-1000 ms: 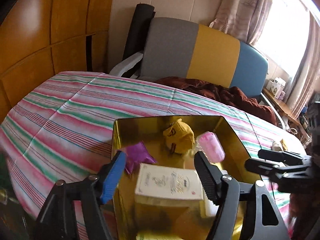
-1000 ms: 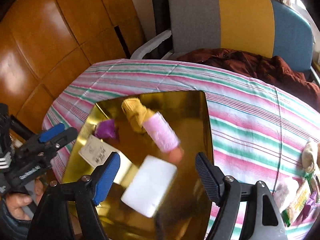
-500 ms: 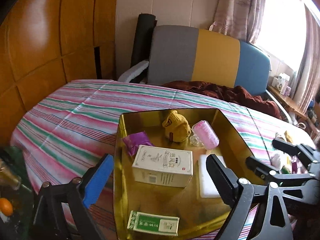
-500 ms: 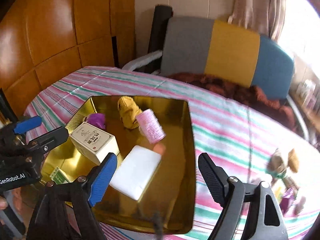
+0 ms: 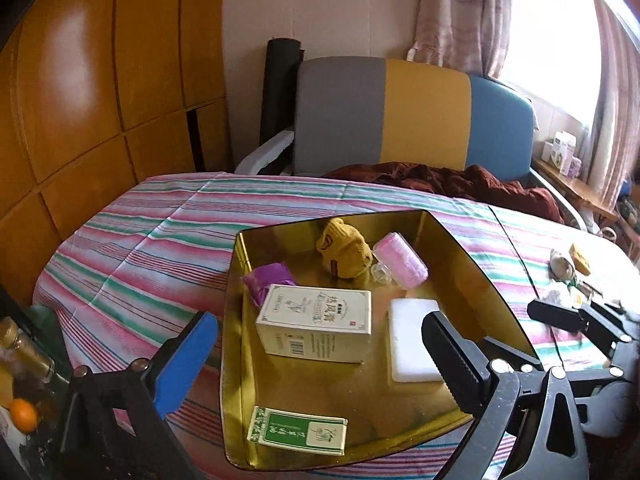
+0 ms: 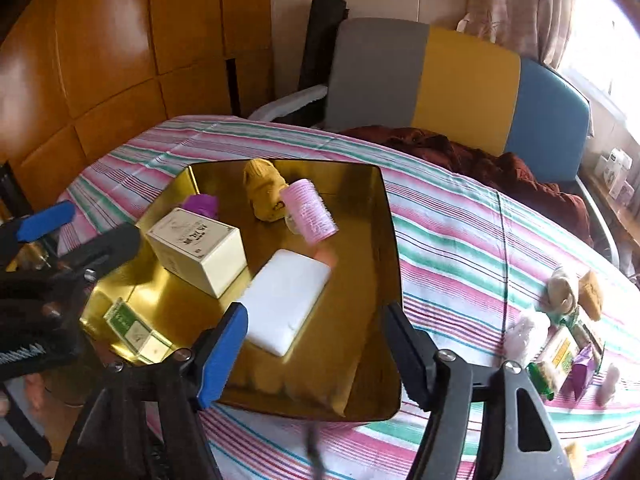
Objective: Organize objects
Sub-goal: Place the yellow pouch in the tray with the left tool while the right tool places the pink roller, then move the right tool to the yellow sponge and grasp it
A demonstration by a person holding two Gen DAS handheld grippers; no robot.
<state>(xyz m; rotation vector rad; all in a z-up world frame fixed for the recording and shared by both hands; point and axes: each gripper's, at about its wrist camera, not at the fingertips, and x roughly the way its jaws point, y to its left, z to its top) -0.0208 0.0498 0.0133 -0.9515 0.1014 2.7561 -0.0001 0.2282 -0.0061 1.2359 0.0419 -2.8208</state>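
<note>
Sorting small goods into gold tray (image 6: 384, 216), which lies ahead of both tongs on striped cloth (image 6: 480, 248).

- Left gripper (image 5: 320, 356): spread wide, holding nothing.
- Right gripper (image 6: 316, 340): spread wide, holding nothing.
- Cream box (image 5: 316, 320): in tray, straight ahead of left fingers.
- White pad (image 6: 286, 300): in tray, just beyond right fingers.
- Pink roller (image 6: 310, 212), yellow knit toy (image 6: 262, 188), purple wrapper (image 5: 268, 280), green packet (image 5: 298, 432): all in tray.
- Loose items (image 6: 560, 344): on cloth, off to the right gripper's right.

Step judged: between placements. Next move likely calls for swinging right toward the loose items.
</note>
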